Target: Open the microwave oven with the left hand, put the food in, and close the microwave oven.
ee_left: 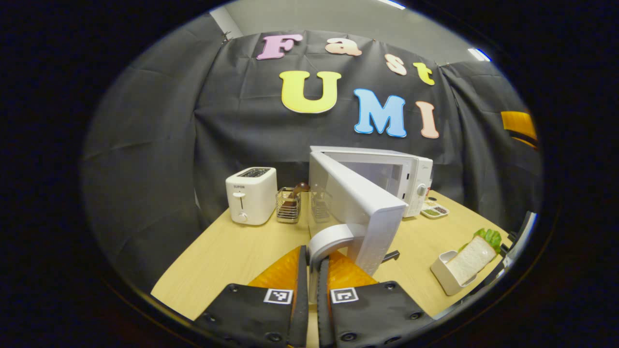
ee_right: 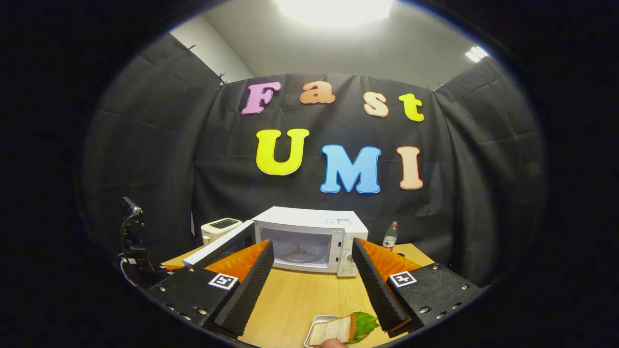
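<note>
White microwave door [ee_left: 360, 203] swung wide, handle [ee_left: 329, 240] clenched by left gripper [ee_left: 312, 270]; right gripper [ee_right: 309, 270] spread, sandwich [ee_right: 343, 328] in its tray [ee_right: 316, 321] on table [ee_right: 300, 299], cut off below.

White microwave [ee_right: 309, 239] door [ee_left: 360, 208] open; sandwich [ee_right: 341, 328] in white tray [ee_right: 315, 326].

Left hand-held gripper [ee_left: 313, 270] clamps the handle [ee_left: 330, 240] — microwave door [ee_left: 360, 203] swung open.
</note>
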The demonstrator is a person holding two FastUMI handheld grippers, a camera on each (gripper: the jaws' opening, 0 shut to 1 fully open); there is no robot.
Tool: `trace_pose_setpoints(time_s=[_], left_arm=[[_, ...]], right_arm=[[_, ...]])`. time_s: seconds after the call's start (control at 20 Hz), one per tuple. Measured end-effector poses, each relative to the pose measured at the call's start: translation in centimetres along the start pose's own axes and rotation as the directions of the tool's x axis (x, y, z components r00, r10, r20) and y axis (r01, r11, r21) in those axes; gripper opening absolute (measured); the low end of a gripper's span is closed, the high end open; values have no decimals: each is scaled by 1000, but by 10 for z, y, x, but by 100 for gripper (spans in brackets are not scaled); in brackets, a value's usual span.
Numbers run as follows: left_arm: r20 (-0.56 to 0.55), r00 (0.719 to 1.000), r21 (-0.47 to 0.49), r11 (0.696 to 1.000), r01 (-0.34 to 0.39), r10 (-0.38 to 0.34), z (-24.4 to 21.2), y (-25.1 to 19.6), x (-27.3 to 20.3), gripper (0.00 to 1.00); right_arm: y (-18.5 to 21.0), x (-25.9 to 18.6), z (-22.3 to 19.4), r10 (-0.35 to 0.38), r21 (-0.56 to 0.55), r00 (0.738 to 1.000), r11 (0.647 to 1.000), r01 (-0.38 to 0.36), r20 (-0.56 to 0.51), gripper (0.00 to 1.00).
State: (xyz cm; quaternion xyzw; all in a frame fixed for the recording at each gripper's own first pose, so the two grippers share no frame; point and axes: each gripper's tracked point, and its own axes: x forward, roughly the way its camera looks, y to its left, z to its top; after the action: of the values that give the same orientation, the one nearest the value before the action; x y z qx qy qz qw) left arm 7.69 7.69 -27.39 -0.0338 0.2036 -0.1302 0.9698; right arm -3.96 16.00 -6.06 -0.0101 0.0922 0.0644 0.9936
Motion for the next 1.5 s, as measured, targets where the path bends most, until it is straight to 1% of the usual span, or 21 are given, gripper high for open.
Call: trace_pose_setpoints(time_s=[0.1, 0.15, 0.2, 0.3, 0.4, 0.45, 0.5, 0.55, 0.6, 0.65, 0.7, 0.8, 0.95, 1.05, 1.15, 1.25, 1.35, 1.4, 1.5], left_arm=[[-2, 999, -9, 999, -33, 33, -3, -1, -5, 18], [0, 998, -17, 998, -56, 56, -2, -1, -9, 22], [5, 996, -18, 996, -90, 90, 2, 5, -15, 22], [25, 991, -21, 991, -132, 132, 10, 9, -33, 49], [66, 978, -19, 980, -196, 197, 28, 20, -54, 77], [93, 968, -15, 972, -234, 235, 41, 27, -63, 96], [126, 957, -13, 965, -264, 263, 54, 30, -77, 98], [160, 943, -15, 956, -293, 291, 70, 32, -89, 95], [196, 930, -19, 949, -314, 311, 87, 31, -100, 98], [231, 918, -20, 945, -326, 322, 103, 27, -110, 97], [263, 907, -19, 942, -335, 328, 116, 19, -119, 96], [322, 887, -18, 939, -345, 332, 143, 4, -138, 98], [377, 866, -32, 939, -344, 330, 170, -18, -158, 98], [395, 859, -33, 939, -342, 326, 180, -30, -167, 97], [407, 855, -17, 939, -343, 320, 184, -40, -174, 98], [413, 854, 4, 937, -348, 316, 187, -51, -178, 96], [416, 853, 19, 935, -355, 316, 188, -60, -183, 96], [422, 851, 22, 934, -356, 314, 190, -64, -184, 98], [420, 849, 27, 931, -365, 320, 187, -71, -185, 96]], right_arm=[[-16, 3, -9, -9, 11, 1000, 1000, 9, -24, 98], [-22, 6, -13, -5, 24, 999, 1000, 6, -37, 98], [-31, 8, -18, -7, 34, 999, 999, 9, -54, 98], [-49, 13, -29, -12, 49, 997, 999, 16, -81, 98], [-65, 19, -44, -10, 66, 992, 998, 18, -123, 98], [-72, 22, -54, -3, 79, 989, 997, 15, -151, 98], [-77, 24, -63, 10, 98, 983, 995, 9, -183, 98], [-81, 25, -76, 31, 126, 975, 992, -3, -222, 98], [-82, 25, -89, 55, 158, 962, 987, -13, -266, 98], [-85, 24, -102, 74, 187, 949, 982, -16, -307, 98], [-88, 24, -114, 91, 214, 934, 977, -16, -345, 99], [-93, 22, -138, 118, 254, 902, 967, -9, -416, 99], [-99, 16, -173, 141, 283, 850, 959, 10, -508, 99], [-99, 12, -192, 182, 325, 804, 946, 14, -566, 99], [-91, 8, -212, 240, 386, 750, 922, 22, -617, 98], [-86, 3, -229, 280, 430, 699, 902, 44, -658, 98], [-79, -3, -241, 329, 482, 656, 874, 61, -679, 98], [-77, -6, -245, 348, 502, 636, 862, 71, -689, 98], [-72, -9, -252, 394, 542, 594, 836, 84, -701, 96]])
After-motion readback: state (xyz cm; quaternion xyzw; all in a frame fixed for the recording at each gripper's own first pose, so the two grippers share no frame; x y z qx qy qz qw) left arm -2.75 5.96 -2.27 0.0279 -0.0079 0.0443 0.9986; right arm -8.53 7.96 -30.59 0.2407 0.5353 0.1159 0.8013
